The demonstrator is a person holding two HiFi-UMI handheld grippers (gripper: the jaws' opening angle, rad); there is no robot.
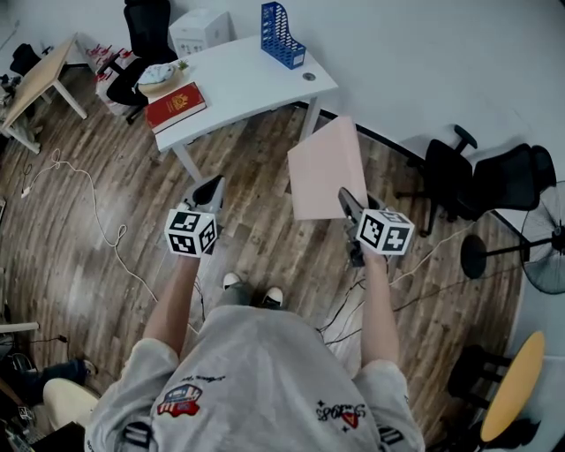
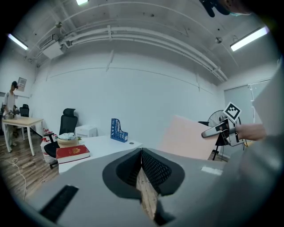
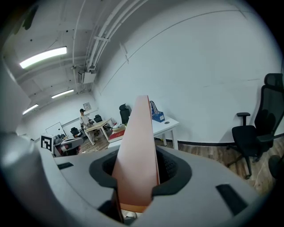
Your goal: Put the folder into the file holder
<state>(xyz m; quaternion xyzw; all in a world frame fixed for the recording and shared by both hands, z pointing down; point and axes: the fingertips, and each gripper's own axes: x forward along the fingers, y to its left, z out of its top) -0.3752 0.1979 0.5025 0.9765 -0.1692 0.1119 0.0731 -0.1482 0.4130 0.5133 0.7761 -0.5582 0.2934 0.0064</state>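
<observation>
The pink folder [image 1: 325, 168] is up in the air over the wooden floor [image 1: 97, 177], held on edge by the right gripper [image 1: 347, 199] at its near lower corner — the fingers [image 3: 174, 166] are clamped on it from both sides. It is well apart from the blue file holder [image 1: 282, 35], which stands upright at the far right end of the white tabletop [image 1: 252, 84]. A red book [image 1: 176, 106] lies near the tabletop's left end, with a shallow bowl [image 1: 161, 76] just behind it. The left gripper [image 1: 210, 187] hangs to the folder's left without touching it — its fingers [image 2: 155, 170] meet at the tips with nothing between them. A black office chair [image 1: 146, 26] stands beyond the tabletop.
</observation>
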